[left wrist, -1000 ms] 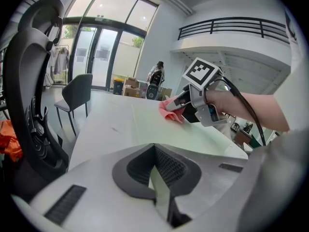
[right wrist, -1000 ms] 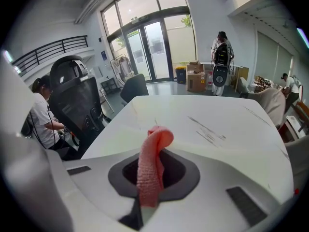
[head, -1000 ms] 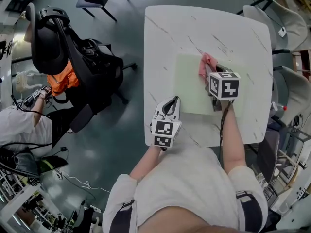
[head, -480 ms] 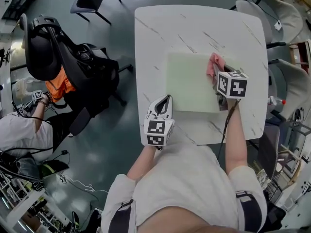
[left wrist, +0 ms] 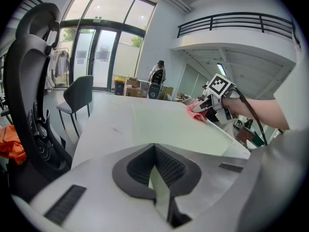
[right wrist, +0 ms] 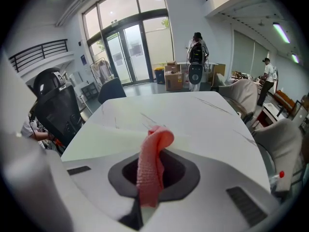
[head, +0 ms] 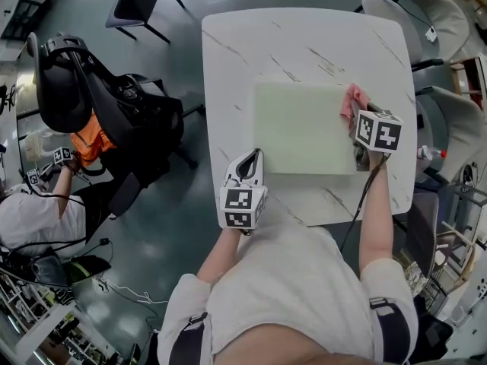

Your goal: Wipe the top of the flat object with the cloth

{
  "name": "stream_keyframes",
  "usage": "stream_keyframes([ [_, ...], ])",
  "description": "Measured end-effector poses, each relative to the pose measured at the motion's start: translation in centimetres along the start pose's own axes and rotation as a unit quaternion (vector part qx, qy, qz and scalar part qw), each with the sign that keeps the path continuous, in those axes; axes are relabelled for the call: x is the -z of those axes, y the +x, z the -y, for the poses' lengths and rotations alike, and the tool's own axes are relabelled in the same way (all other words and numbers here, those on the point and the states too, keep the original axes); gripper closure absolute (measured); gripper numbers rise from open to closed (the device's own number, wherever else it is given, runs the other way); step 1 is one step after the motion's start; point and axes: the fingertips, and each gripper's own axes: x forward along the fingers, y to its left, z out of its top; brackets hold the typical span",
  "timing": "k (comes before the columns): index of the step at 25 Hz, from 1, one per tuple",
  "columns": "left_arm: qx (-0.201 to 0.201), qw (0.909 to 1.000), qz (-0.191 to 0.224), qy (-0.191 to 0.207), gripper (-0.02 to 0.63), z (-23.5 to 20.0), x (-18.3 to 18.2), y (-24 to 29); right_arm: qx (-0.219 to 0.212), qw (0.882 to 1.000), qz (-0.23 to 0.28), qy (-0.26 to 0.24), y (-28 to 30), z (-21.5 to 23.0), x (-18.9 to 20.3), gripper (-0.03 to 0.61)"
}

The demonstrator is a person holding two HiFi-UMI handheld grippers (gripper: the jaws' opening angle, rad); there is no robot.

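Observation:
A pale green flat mat [head: 300,128] lies on the white marble table [head: 304,36]. A pink cloth [head: 354,101] rests at the mat's right edge, and my right gripper [head: 358,118] is shut on it. In the right gripper view the cloth [right wrist: 150,163] hangs folded between the jaws, with the mat [right wrist: 106,139] ahead to the left. My left gripper [head: 252,163] sits at the mat's near left corner. In the left gripper view, the left gripper [left wrist: 155,170] is shut on a thin green edge of the mat [left wrist: 169,127]. The cloth [left wrist: 195,111] shows far across.
A black office chair [head: 84,82] with something orange on it stands left of the table. A grey chair [head: 141,6] is at the far left. White chairs [head: 449,120] stand close on the right. A seated person [head: 30,211] is at the left edge.
My right gripper has slid the pink cloth rightward across the mat, from its middle right to its right edge. The left gripper has stayed at the mat's near left corner.

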Motion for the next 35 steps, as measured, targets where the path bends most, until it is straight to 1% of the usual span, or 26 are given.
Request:
stream_keyframes([
  [5,0.0,1.0,-0.001,0.002,0.601,0.1,0.1,0.1,0.021,1.0,0.0,0.018,-0.7,2.6,0.4,0.548],
  [9,0.0,1.0,-0.001,0.001,0.601,0.1,0.1,0.0,0.025,0.999,0.003,0.024,-1.0,3.3,0.4,0.548],
  [17,0.0,1.0,-0.001,0.004,0.601,0.4,0.4,-0.1,0.022,1.0,0.006,0.019,-1.4,3.2,0.8,0.548],
  [20,0.001,1.0,0.001,0.005,0.601,0.4,0.3,-0.1,0.025,1.0,0.002,0.019,-1.9,3.0,1.4,0.548],
  [35,0.012,0.9999,0.002,0.009,0.601,0.3,0.2,-0.1,0.005,1.0,0.001,0.023,-3.8,1.7,4.4,0.548],
])
